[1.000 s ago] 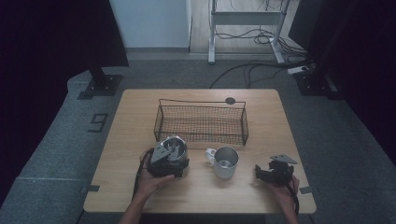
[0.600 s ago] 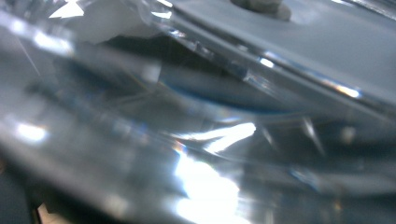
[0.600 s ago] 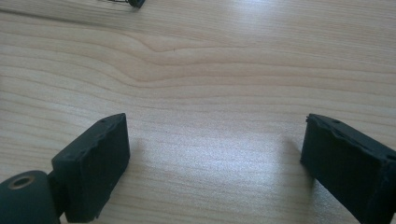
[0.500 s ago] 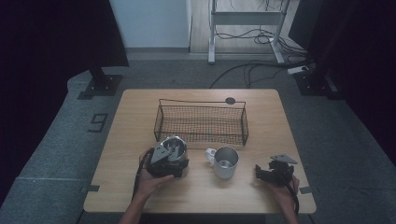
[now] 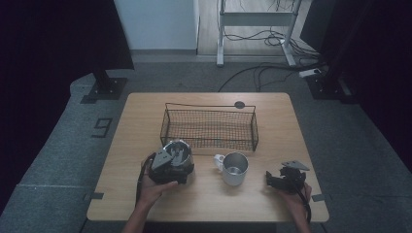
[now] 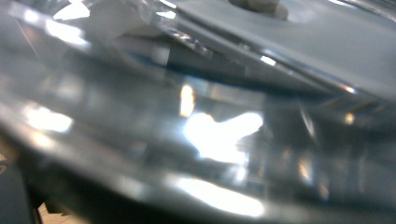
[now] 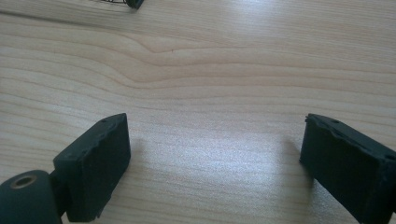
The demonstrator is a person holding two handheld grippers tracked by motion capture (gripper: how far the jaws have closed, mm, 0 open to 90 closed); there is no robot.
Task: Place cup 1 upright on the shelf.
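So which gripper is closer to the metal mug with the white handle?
Left. The left gripper sits just left of the mug, at another shiny cup; the right gripper rests farther off to its right, jaws open.

The wooden worktop point(image 5: 145, 121) carries a black wire basket point(image 5: 209, 127) near its middle and a small dark disc point(image 5: 239, 104) behind it. In front of the basket stand a steel mug point(image 5: 234, 168) and, to its left, a shiny metal pot point(image 5: 176, 149).

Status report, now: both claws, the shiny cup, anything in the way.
Left claw at the shiny cup, grip unclear. Right claw open, over bare table. Mug beside, basket behind.
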